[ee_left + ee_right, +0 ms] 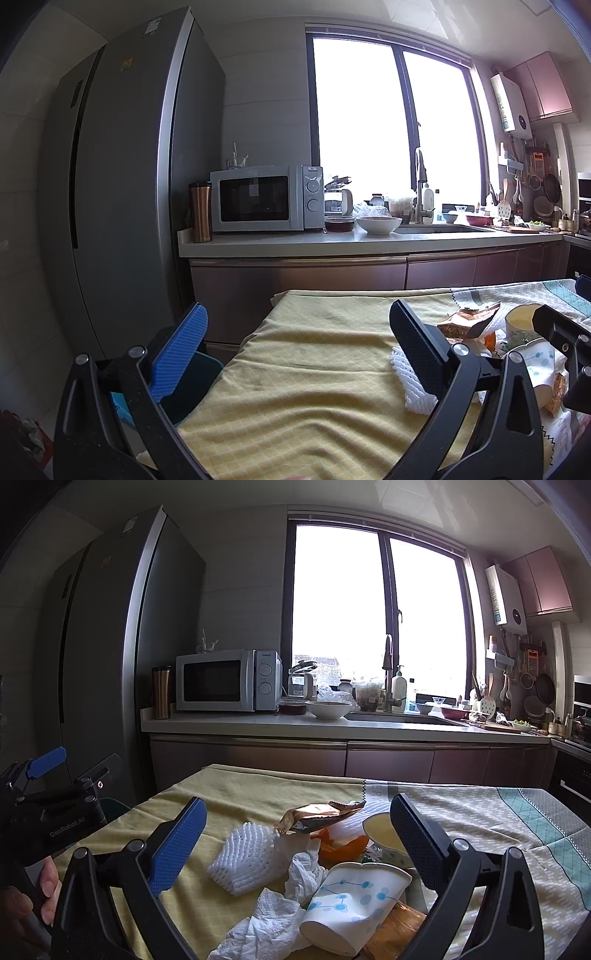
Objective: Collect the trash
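Note:
A pile of trash lies on the cloth-covered table. It holds a white foam fruit net, crumpled tissues, a squashed paper cup, a gold foil wrapper, an orange plastic piece and a second cup. My right gripper is open and empty, just above the pile. My left gripper is open and empty over the bare yellow cloth, left of the pile. The foam net shows behind its right finger. The left gripper also shows in the right wrist view.
A dark teal bin stands at the table's left edge. Behind the table run a kitchen counter with a microwave, bowls and a sink, and a tall grey fridge on the left.

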{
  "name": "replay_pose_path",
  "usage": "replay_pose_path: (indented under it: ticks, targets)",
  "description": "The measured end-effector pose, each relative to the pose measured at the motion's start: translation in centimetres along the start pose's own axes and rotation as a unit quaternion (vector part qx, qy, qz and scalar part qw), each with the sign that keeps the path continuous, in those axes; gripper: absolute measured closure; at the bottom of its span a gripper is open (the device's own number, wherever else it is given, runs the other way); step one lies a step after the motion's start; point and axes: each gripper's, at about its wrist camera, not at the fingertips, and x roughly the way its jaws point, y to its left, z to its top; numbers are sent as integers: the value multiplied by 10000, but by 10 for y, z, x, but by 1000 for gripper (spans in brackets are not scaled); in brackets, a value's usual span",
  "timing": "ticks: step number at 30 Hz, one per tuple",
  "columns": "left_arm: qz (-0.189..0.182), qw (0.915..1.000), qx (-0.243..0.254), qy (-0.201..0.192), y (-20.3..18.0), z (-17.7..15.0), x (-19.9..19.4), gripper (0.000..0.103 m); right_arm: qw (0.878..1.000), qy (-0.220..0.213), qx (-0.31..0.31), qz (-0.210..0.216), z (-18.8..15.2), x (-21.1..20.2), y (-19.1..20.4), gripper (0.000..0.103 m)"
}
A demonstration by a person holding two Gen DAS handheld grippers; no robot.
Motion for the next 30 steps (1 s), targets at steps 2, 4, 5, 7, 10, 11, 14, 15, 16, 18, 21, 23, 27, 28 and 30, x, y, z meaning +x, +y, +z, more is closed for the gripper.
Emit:
replay_pose_path:
  ticks: [2, 4, 5, 7, 10, 11, 14, 15, 16, 18, 21, 23, 27, 28, 30]
  targets:
    - [5, 10000, -10, 4, 1, 0, 2, 6, 10000, -3, 10, 2, 0, 0, 0, 7]
    - [9, 10000, -21, 4, 2, 0, 4, 6, 10000, -3, 3, 6, 0, 0, 0, 7]
    - [23, 10000, -10, -32, -2, -2, -4, 6, 10000, -10, 4, -4, -1, 0, 0, 7]
    - [20, 10000, -14, -35, -1, -2, -4, 6, 10000, -9, 7, -1, -1, 0, 0, 7]
    - [20, 10000, -17, -50, -2, -2, -5, 6, 10000, -8, 0, -5, -1, 0, 0, 7]
    - [24, 10000, -19, -63, -2, -2, -5, 6, 10000, -18, -2, -12, -1, -1, 0, 7]
    - [12, 10000, -23, -72, -2, -2, -6, 6, 10000, -34, 1, -16, -1, -1, 1, 7]
    - [13, 10000, -21, -75, -3, -2, -6, 6, 10000, -38, 5, -15, -1, -1, 1, 7]
    - [14, 10000, -23, -74, -2, -2, -6, 6, 10000, -28, 2, -12, 0, 0, 1, 7]
    - [8, 10000, -26, -77, -2, -2, -5, 6, 10000, -24, 1, -21, 0, 0, 1, 7]
    - [3, 10000, -29, -77, -3, -2, -4, 6, 10000, -32, 1, -19, 0, 0, 2, 7]
    - [6, 10000, -32, -82, -2, -2, -6, 6, 10000, -39, 0, -12, 0, 0, 2, 7]
    - [3, 10000, -31, -86, -3, -2, -6, 6, 10000, -42, 2, -16, 0, 0, 2, 7]
    - [5, 10000, -30, -85, -3, -2, -6, 6, 10000, -41, 1, -16, 0, 0, 2, 7]
    - [14, 10000, -29, -76, -4, -2, -5, 6, 10000, -42, -2, -17, 0, 0, 2, 7]
